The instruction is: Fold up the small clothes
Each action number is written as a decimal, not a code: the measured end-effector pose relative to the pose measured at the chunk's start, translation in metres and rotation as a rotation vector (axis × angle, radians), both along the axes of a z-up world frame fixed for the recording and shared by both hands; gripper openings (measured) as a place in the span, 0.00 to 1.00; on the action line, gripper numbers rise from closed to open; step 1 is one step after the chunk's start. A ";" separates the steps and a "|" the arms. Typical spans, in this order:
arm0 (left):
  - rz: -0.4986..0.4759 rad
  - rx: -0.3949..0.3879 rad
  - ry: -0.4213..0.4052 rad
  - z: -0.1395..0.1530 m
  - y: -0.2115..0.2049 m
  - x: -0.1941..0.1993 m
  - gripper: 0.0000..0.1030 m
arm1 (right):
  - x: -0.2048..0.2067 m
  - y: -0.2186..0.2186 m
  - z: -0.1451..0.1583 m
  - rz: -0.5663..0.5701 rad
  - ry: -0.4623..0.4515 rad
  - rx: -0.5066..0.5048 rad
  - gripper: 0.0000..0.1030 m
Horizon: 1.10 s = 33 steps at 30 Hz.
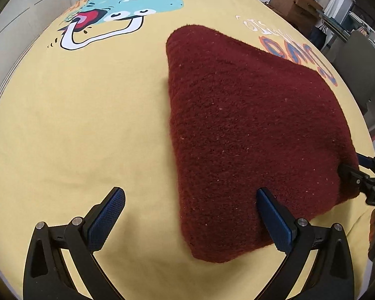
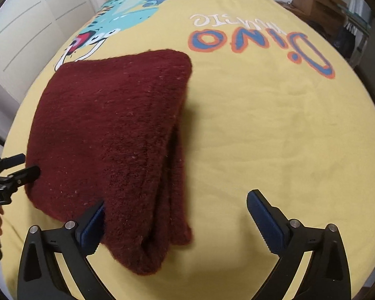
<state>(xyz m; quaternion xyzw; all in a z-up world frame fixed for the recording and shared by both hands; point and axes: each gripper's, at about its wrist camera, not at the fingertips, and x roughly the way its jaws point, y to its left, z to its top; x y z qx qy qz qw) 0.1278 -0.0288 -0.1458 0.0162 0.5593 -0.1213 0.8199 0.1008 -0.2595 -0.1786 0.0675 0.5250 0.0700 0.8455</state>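
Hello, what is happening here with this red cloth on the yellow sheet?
A person is folding a dark red knitted garment on a yellow dinosaur-print bedsheet with two handheld grippers. The garment lies folded into a thick stack. The left gripper and the right gripper both stand wide open at its near edge, one at each corner. Neither is gripping it, so it seems to be released.

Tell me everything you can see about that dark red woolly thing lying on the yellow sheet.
The dark red garment is thick, fuzzy knit flecked with pale lint. It lies folded in stacked layers, visible at its near edge, flat on the yellow dinosaur-print sheet. The left gripper and the right gripper both stand open at its near corners; one finger of each meets the fabric's edge, but neither clamps it.
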 end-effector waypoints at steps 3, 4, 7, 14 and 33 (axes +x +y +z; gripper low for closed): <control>0.013 -0.029 0.005 0.004 0.003 -0.003 0.99 | -0.004 -0.003 -0.002 -0.005 0.005 0.005 0.98; 0.017 -0.026 0.004 0.007 0.003 -0.004 0.99 | -0.006 -0.002 -0.001 -0.003 0.000 -0.002 0.99; 0.019 -0.026 -0.008 0.021 0.005 -0.010 0.99 | -0.011 0.000 0.008 -0.001 -0.011 0.004 0.99; 0.054 -0.023 -0.064 0.061 0.018 -0.034 0.99 | -0.028 -0.001 0.043 -0.017 -0.064 -0.014 0.99; 0.177 0.114 -0.198 0.116 0.048 -0.112 0.99 | -0.123 -0.022 0.131 -0.118 -0.221 -0.085 0.99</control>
